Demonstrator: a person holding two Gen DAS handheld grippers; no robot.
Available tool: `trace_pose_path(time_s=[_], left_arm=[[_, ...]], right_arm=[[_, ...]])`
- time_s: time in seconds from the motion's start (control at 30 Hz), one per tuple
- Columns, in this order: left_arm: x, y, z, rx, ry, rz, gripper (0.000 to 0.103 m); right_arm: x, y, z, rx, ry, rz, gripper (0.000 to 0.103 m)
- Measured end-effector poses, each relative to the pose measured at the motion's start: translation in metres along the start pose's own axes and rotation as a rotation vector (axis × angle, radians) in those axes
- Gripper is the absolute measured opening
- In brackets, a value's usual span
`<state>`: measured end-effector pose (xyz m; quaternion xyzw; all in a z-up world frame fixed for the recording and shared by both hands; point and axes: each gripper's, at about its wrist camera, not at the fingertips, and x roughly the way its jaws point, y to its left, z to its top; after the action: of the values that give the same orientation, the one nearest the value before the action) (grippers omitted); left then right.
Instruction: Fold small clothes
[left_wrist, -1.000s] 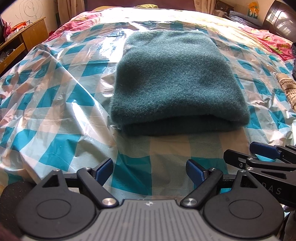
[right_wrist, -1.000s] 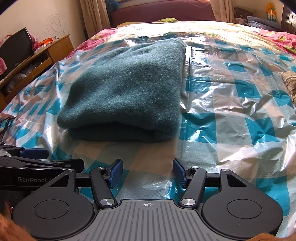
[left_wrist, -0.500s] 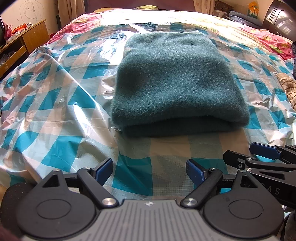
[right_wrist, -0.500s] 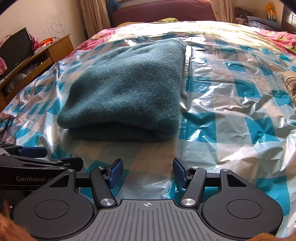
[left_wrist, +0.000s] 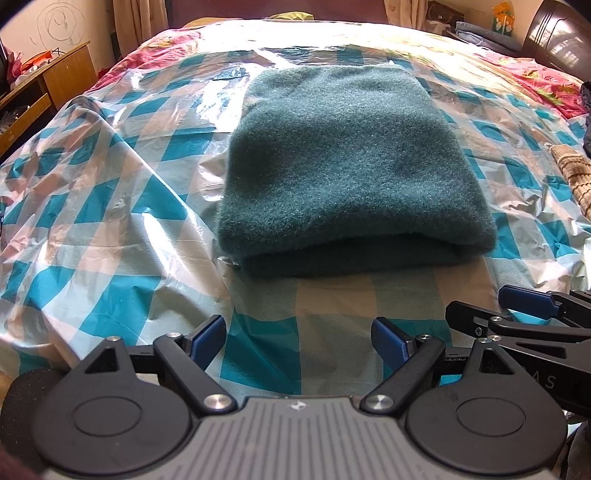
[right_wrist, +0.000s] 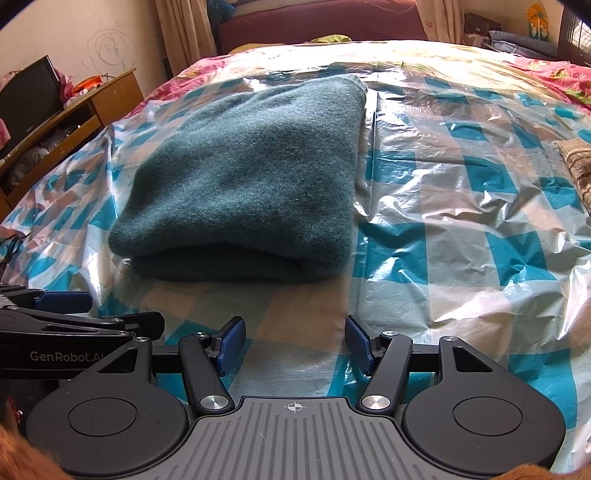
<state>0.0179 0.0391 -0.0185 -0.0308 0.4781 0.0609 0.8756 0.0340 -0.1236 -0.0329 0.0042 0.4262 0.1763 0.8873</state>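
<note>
A dark green fleece garment (left_wrist: 347, 166) lies folded in a thick rectangle on the blue-and-white checked plastic sheet (left_wrist: 110, 229) that covers the bed; it also shows in the right wrist view (right_wrist: 251, 177). My left gripper (left_wrist: 299, 338) is open and empty, a short way in front of the garment's near folded edge. My right gripper (right_wrist: 295, 343) is open and empty, also short of the garment and to its right. Each gripper shows at the edge of the other's view.
A brown knitted piece (left_wrist: 572, 177) lies at the right edge of the sheet. A wooden desk (right_wrist: 92, 103) with a dark screen (right_wrist: 26, 99) stands left of the bed. Pink floral bedding (left_wrist: 535, 81) shows beyond the sheet.
The left gripper has shifted slightly, so the garment sits a little lower and more central in its view. The right gripper has hardly moved. Both stay open.
</note>
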Motion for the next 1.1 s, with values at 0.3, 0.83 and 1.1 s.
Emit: trace_pose_path(time_s=[0.3,0.83,1.1], left_arm=[[-0.0012,0.0000,0.0000,0.001,0.001,0.010,0.091],[0.0001,-0.0002,-0.0005,-0.001,0.005,0.019,0.091],[-0.0012,0.0005,-0.0004,-0.004,0.003,0.021,0.091]], right_arm=[[-0.0003,0.0000,-0.0001,0.000,-0.001,0.001,0.060],[-0.0005,0.0006,0.0001,-0.005,0.001,0.003,0.060],[-0.0008,0.0006,0.0002,-0.004,0.001,0.004,0.060]])
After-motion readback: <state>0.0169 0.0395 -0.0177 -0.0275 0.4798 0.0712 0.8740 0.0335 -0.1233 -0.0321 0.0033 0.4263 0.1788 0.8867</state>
